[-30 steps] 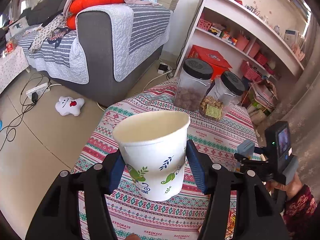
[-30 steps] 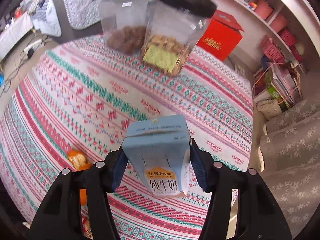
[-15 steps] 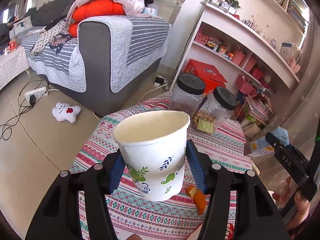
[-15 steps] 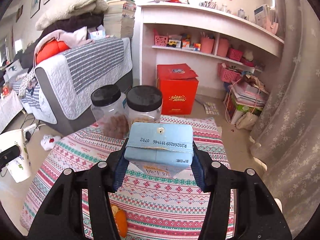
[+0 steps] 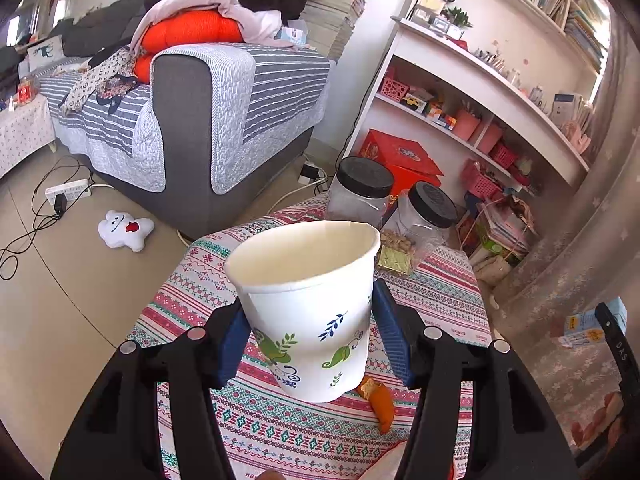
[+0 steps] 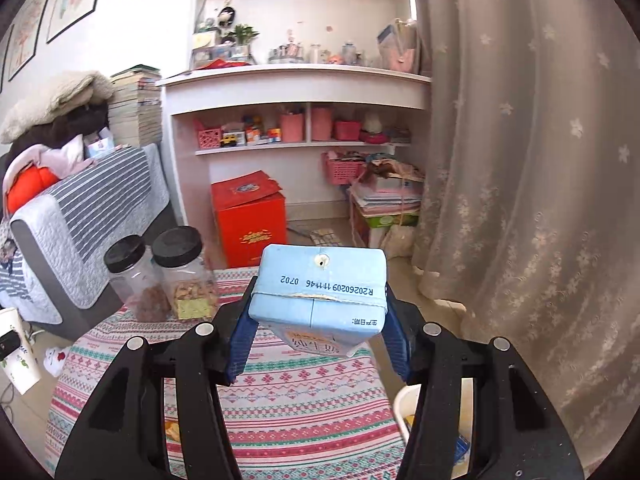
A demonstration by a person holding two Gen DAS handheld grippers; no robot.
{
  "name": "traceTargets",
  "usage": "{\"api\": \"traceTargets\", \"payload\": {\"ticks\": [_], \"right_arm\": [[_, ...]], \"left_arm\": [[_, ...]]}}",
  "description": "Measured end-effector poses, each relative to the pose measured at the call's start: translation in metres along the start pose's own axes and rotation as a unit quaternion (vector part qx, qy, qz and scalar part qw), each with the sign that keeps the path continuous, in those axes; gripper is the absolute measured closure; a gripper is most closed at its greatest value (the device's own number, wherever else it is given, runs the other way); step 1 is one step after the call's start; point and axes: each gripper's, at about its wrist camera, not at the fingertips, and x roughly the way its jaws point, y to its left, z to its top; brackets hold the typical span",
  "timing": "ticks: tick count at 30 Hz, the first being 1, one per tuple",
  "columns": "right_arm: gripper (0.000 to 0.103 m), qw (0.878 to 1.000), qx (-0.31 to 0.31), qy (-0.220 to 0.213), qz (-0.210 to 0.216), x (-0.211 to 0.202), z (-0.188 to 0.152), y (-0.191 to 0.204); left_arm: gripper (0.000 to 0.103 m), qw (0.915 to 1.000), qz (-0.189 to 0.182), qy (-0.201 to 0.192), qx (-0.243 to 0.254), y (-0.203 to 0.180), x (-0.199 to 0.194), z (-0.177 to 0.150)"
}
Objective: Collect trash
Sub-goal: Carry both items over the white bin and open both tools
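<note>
While L gripper [image 5: 308,344] clamps paper cup [image 5: 308,308], R gripper [image 6: 318,340] clamps milk carton [image 6: 320,296].

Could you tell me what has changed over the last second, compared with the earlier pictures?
The right tongs have lifted the blue milk carton up off the patterned tablecloth and rolled it, so its top now faces the camera. The left tongs keep their grip on the paper cup; both jars stayed put.

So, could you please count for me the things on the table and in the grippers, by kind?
Paper cup, held in left gripper: 1
Blue milk carton, held in right gripper: 1
Black-lidded clear jars on table: 2
Orange wrapper on table: 1
Total: 5
</note>
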Motion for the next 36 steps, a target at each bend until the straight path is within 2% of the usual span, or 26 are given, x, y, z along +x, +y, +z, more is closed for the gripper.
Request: {"api": "traceTargets", "payload": {"ticks": [9,15,19,23,24,25,29,36], "right_arm": [[0.051,0.992,0.072,0.009,-0.108,-0.005,-0.023,-0.086],[0.051,0.975,0.119,0.059,-0.178,0.008,-0.047,-0.136],[0.05,0.967,0.153,0.087,-0.183,0.012,-0.059,-0.164],[0.048,0.966,0.164,0.101,-0.173,0.014,-0.06,-0.178],[0.043,0.966,0.167,0.101,-0.171,0.013,-0.06,-0.182],[0.031,0.965,0.17,0.097,-0.172,0.012,-0.06,-0.185],[0.019,0.966,0.166,0.078,-0.183,0.004,-0.055,-0.197],[0.015,0.958,0.201,0.055,-0.199,-0.01,-0.049,-0.241]], "left_arm": [[0.046,0.9999,-0.007,0.001,0.014,-0.021,0.001,-0.012],[0.046,0.9987,-0.017,0.007,0.048,-0.051,0.005,-0.027],[0.046,0.9961,-0.028,0.014,0.083,-0.083,0.009,-0.042],[0.046,0.9923,-0.04,0.008,0.117,-0.115,0.007,-0.057],[0.046,0.9914,-0.045,0.009,0.123,-0.123,0.007,-0.061],[0.046,0.9903,-0.051,0.012,0.128,-0.132,0.007,-0.065],[0.046,0.9848,-0.072,0.021,0.156,-0.173,0.01,-0.08],[0.046,0.9715,-0.125,0.041,0.197,-0.253,0.011,-0.106]]}}
